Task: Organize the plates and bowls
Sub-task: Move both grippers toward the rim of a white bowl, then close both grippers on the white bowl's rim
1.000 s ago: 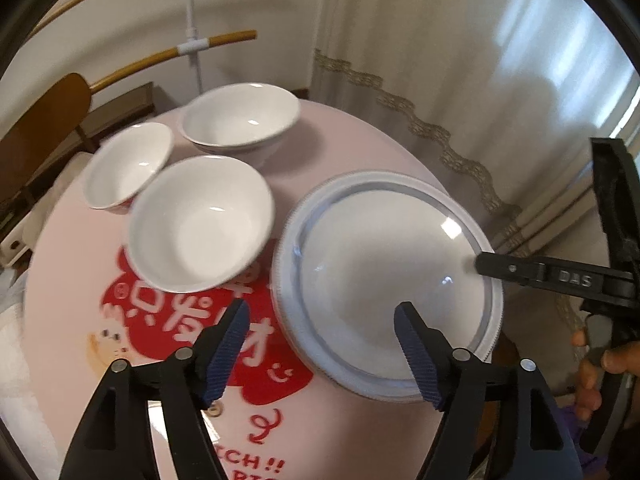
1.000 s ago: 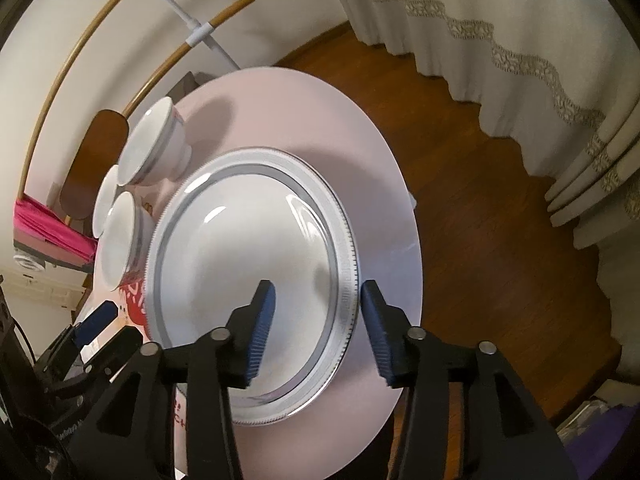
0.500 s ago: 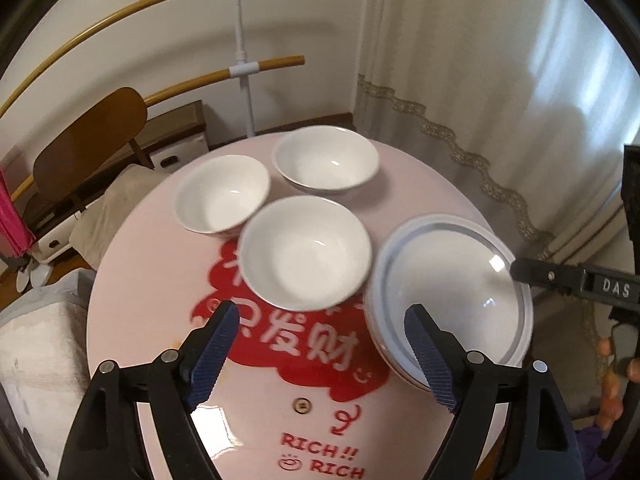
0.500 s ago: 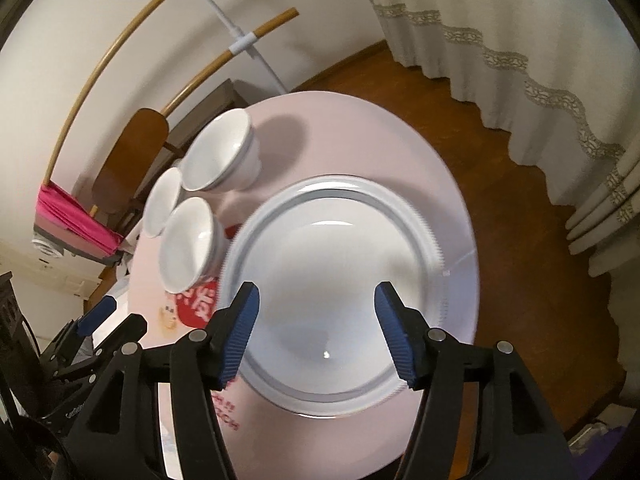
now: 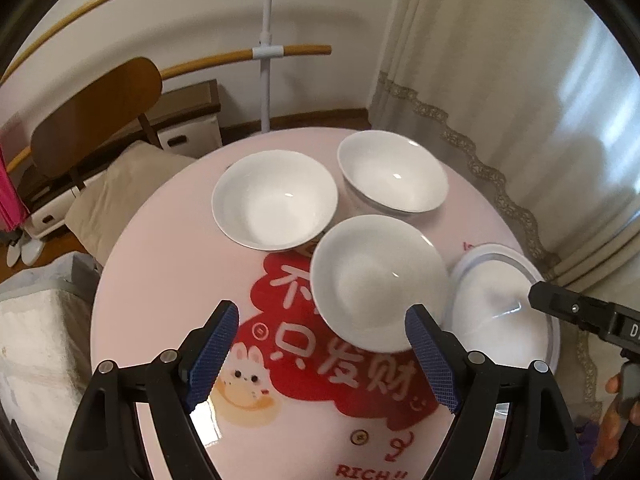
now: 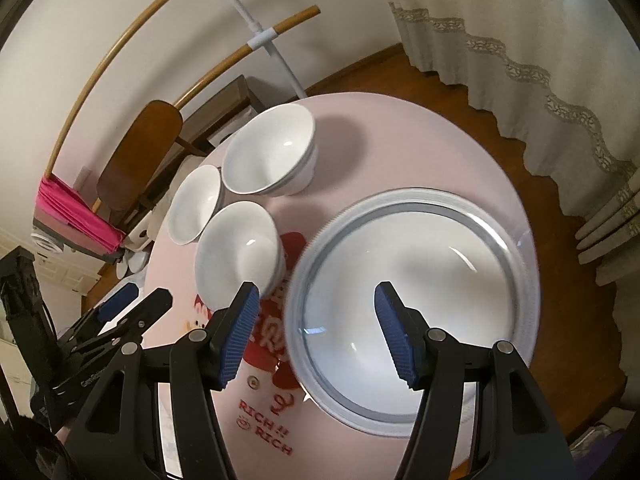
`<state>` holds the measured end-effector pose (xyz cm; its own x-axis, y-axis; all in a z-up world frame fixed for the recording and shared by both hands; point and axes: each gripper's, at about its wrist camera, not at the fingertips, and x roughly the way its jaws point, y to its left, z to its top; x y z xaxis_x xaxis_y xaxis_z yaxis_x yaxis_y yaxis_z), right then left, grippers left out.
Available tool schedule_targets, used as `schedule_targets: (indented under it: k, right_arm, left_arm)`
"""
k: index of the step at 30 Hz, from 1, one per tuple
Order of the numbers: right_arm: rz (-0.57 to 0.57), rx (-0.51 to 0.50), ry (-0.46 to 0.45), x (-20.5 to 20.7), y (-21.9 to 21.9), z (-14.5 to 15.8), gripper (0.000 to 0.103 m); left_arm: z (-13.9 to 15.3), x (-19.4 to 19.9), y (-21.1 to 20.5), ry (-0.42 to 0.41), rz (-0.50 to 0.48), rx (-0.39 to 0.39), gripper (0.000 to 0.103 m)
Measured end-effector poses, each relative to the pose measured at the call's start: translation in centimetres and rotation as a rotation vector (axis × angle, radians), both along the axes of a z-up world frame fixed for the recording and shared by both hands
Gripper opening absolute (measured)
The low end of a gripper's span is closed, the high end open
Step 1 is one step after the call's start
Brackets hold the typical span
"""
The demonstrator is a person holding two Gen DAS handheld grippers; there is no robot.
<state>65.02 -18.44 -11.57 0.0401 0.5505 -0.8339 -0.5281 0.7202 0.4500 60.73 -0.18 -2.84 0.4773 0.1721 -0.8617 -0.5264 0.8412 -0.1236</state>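
Both tongs stood wide and held nothing: the left tongs (image 5: 322,356) hung above the red print of the round table (image 5: 160,272), with the nearest bowl (image 5: 378,282) showing beyond its tips, and the right tongs (image 6: 316,334) hung over the near rim of the plate stack (image 6: 412,300) without touching it. The jaws of each had just been opening, with nothing pinched between them in either view. The plates lay piled at the table's right side, apparently done with. Three groups of white bowls sat close together left of them: the nearest bowl just beside the plates, a second bowl (image 5: 274,198) behind it, and a far bowl (image 6: 270,150) that looked like two or more already nested. My reading was that the step in hand was a release and pull-back between pickups. The next move would likely call for one of the tongs to take a loose bowl by its rim and set it squarely into the nested pile.
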Motion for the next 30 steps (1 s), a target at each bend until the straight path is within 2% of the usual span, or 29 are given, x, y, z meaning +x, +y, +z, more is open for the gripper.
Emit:
schedule_targets:
  k: [8,11,14,19,21,26,30]
  right_arm:
    - [0.048,-0.079,-0.044,-0.2,5.2,-1.3,0.062]
    - [0.076,-0.109,-0.068,-0.2,6.8,-1.9,0.062]
    - [0.093,-0.128,-0.075,0.0,8.0,-2.4,0.062]
    - [0.123,-0.153,-0.082,0.2,9.3,-3.2,0.062]
    - [0.136,-0.163,-0.086,0.2,9.9,-3.5,0.062]
    - [0.170,-0.188,-0.080,0.1,11.2,-4.7,0.061]
    - [0.204,-0.200,-0.077,0.3,12.3,-5.4,0.055]
  left_arm:
    - [-3.1,2.9,2.9,0.045,-0.041,-0.067,0.079]
    - [-4.5,3.8,3.7,0.063,-0.052,-0.089,0.073]
    - [-5.6,4.4,4.1,0.079,-0.057,-0.111,0.063]
    - [-6.6,5.2,4.8,0.101,-0.076,-0.139,0.038]
    - [-6.9,5.4,4.9,0.104,-0.084,-0.149,0.032]
    - [-7.5,5.7,5.4,0.097,-0.097,-0.158,0.032]
    - [-7.9,5.3,5.5,0.096,-0.100,-0.164,0.032]
